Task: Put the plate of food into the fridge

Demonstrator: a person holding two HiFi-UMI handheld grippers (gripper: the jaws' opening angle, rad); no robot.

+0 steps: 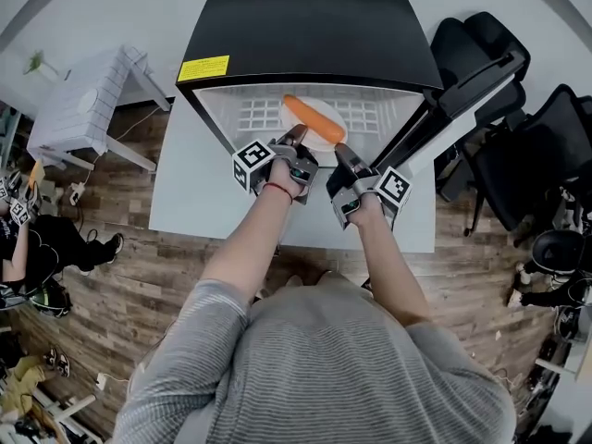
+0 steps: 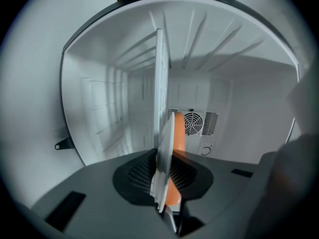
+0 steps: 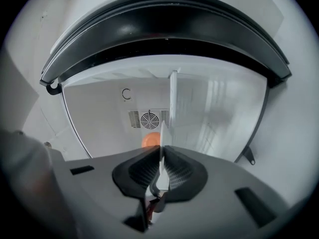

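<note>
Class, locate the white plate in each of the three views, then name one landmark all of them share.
Head view: plate upper centre, at the fridge's open front.
Left gripper view: plate edge-on, lower centre.
Right gripper view: plate edge-on, lower centre.
Shared landmark: the orange food on it.

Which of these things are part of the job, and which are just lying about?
Job: white round plate, long orange food on it, open black-topped fridge, left gripper and right gripper, both shut on the plate's rim.
Lying about: white slatted side table, black office chairs.

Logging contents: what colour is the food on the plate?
The food is orange; head view shows it best.
</note>
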